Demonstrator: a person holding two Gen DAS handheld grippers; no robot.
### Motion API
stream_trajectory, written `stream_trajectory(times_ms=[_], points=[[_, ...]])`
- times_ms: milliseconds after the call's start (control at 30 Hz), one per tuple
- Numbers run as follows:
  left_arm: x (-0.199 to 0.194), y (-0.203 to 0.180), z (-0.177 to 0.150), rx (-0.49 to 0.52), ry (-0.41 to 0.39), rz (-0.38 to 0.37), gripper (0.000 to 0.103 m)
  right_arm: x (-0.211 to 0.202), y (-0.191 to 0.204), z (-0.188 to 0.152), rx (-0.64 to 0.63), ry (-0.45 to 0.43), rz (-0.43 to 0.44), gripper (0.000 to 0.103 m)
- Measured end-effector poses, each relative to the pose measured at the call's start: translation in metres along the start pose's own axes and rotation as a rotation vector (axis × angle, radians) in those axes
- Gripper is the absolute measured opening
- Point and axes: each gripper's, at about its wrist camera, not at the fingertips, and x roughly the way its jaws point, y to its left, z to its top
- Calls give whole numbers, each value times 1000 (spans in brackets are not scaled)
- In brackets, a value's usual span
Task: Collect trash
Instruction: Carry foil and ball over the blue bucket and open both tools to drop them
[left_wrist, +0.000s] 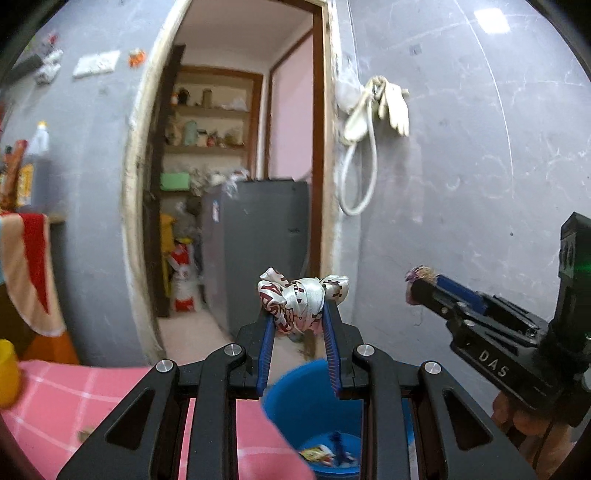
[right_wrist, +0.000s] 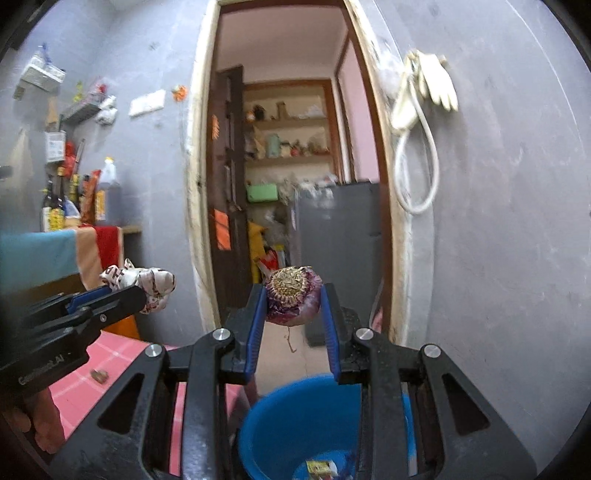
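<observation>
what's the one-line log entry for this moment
left claw: shut on wrapper | right claw: shut on onion | bucket: below both, some trash inside | drop: not yet

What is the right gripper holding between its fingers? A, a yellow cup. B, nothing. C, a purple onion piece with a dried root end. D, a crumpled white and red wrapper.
C: the right gripper has its fingers pressed on a purple onion piece, above the blue bucket; the crumpled wrapper sits in the left gripper.
</observation>
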Motion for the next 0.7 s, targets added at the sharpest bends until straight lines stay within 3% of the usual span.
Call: stream_trajectory(times_ms=[433, 600, 700], points=[[97, -10, -24, -141, 334, -53, 22, 48, -54, -42, 113, 288, 2, 52], [116, -5, -41, -197, 434, -60, 24, 60, -57, -54, 124, 360, 8, 52], [119, -1, -49, -215, 472, -58, 30, 62, -56, -55, 125, 373, 7, 52]])
